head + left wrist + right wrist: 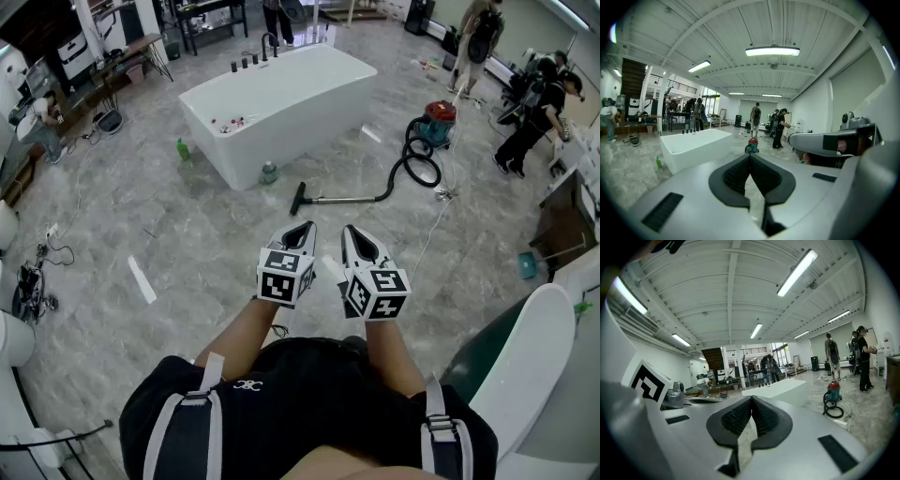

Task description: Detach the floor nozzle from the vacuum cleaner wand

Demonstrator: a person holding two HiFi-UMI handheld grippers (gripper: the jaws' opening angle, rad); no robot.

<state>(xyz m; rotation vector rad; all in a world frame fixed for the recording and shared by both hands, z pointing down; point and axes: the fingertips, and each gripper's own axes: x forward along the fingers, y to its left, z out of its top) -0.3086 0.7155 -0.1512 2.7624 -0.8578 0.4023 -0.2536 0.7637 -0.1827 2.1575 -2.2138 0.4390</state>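
The vacuum cleaner lies on the marble floor ahead of me. Its black floor nozzle sits at the left end of the thin wand, near the white bathtub. A black hose coils back to the red and teal canister, also visible as the canister and the canister. My left gripper and right gripper are held side by side in front of my chest, well short of the nozzle. Both are shut with nothing between the pads.
A green bottle and a small can stand on the floor beside the tub. Several people work at the right and far back. A white rounded seat is close at my right. Cables lie at left.
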